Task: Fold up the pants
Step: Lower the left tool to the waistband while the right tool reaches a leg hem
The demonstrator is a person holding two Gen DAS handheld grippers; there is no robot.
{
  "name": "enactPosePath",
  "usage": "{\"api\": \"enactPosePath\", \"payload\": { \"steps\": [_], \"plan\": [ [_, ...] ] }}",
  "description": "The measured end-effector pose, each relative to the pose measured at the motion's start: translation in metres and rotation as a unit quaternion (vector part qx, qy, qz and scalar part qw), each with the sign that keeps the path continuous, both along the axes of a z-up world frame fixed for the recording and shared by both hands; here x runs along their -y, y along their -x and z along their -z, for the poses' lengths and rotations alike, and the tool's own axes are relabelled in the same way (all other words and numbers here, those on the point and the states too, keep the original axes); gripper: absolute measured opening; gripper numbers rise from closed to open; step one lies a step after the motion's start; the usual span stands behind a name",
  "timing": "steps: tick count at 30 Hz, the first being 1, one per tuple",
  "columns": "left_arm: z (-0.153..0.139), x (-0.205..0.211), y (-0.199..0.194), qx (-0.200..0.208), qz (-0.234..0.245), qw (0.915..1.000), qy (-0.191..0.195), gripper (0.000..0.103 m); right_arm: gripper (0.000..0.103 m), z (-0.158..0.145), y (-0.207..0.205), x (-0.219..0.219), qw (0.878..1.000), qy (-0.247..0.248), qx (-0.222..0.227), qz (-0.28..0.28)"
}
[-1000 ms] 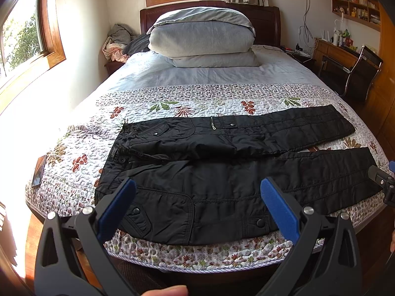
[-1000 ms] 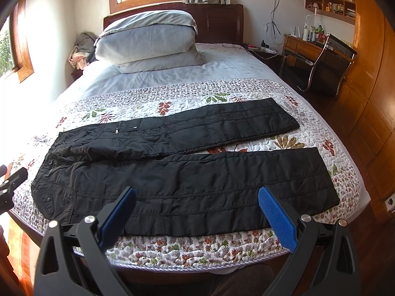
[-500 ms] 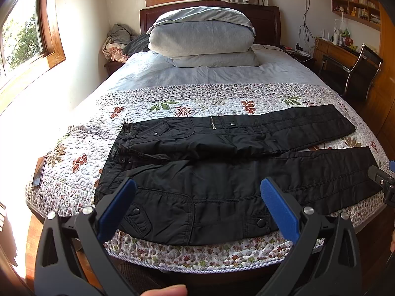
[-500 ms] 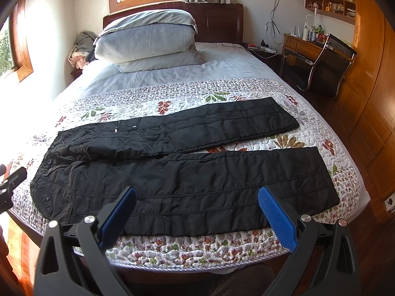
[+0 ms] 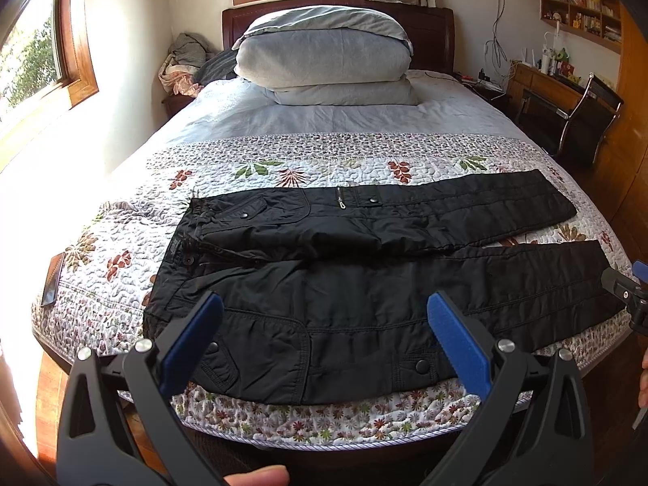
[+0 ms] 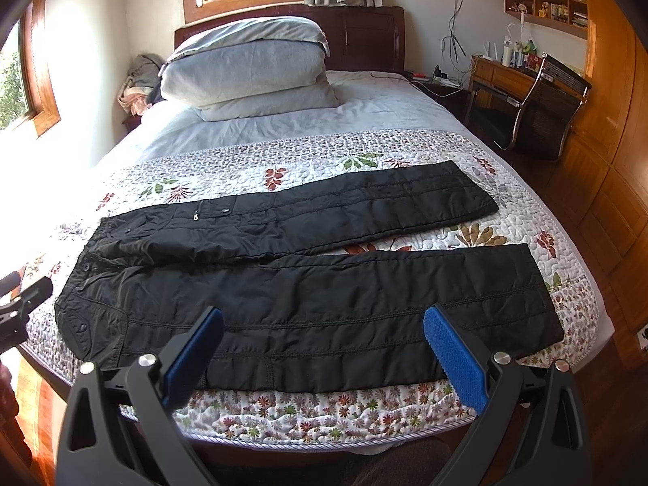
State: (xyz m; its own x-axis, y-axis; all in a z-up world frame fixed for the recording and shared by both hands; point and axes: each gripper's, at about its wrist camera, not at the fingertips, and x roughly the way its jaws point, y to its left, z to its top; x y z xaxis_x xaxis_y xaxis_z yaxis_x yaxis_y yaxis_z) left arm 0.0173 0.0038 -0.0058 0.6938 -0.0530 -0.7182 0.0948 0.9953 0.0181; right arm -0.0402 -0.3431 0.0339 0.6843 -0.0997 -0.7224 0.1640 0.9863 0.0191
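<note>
Black padded pants [image 5: 364,283] [image 6: 308,283] lie flat across the foot of the bed, waistband to the left, both legs running right and spread apart in a narrow V. My left gripper [image 5: 324,336] hovers open over the near hip and pocket area, holding nothing. My right gripper [image 6: 324,344] is open above the near leg's lower edge, empty too. The right gripper's tip [image 5: 623,295] shows at the far right of the left wrist view, by the near cuff. The left gripper's tip [image 6: 24,299] shows at the left edge of the right wrist view, by the waistband.
A floral quilt [image 5: 283,170] [image 6: 283,154] covers the bed, with stacked pillows [image 5: 324,60] [image 6: 247,69] at the headboard. A dark phone [image 5: 52,279] lies near the quilt's left edge. A desk and chair [image 6: 538,109] stand at the right wall. A fingertip [image 5: 255,476] shows at the bottom.
</note>
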Motion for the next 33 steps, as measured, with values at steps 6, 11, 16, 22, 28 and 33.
{"api": "enactPosePath", "payload": {
  "steps": [6, 11, 16, 22, 28, 33],
  "plan": [
    [0.014, -0.03, -0.034, -0.033, -0.012, 0.996, 0.082, 0.101, 0.1, -0.01, -0.018, 0.026, 0.999, 0.052, 0.004, 0.015],
    [0.03, -0.064, -0.082, -0.068, -0.042, 0.9924, 0.094, 0.101, 0.1, -0.007, -0.052, 0.059, 0.995, 0.1, -0.028, 0.013],
    [0.048, -0.129, -0.154, -0.119, -0.095, 0.9772, 0.147, 0.101, 0.1, 0.008, -0.096, 0.084, 0.991, 0.115, -0.066, -0.017],
    [0.103, -0.221, -0.255, -0.227, -0.164, 0.9282, 0.245, 0.101, 0.1, 0.035, -0.151, 0.102, 0.99, 0.072, -0.107, -0.052],
    [0.16, -0.275, -0.321, -0.302, -0.238, 0.9027, 0.194, 0.101, 0.1, 0.062, -0.208, 0.117, 0.986, 0.054, -0.143, -0.073],
    [0.194, -0.301, -0.36, -0.341, -0.245, 0.893, 0.161, 0.101, 0.1, 0.075, -0.251, 0.131, 0.982, 0.055, -0.156, -0.088]
  ]
}}
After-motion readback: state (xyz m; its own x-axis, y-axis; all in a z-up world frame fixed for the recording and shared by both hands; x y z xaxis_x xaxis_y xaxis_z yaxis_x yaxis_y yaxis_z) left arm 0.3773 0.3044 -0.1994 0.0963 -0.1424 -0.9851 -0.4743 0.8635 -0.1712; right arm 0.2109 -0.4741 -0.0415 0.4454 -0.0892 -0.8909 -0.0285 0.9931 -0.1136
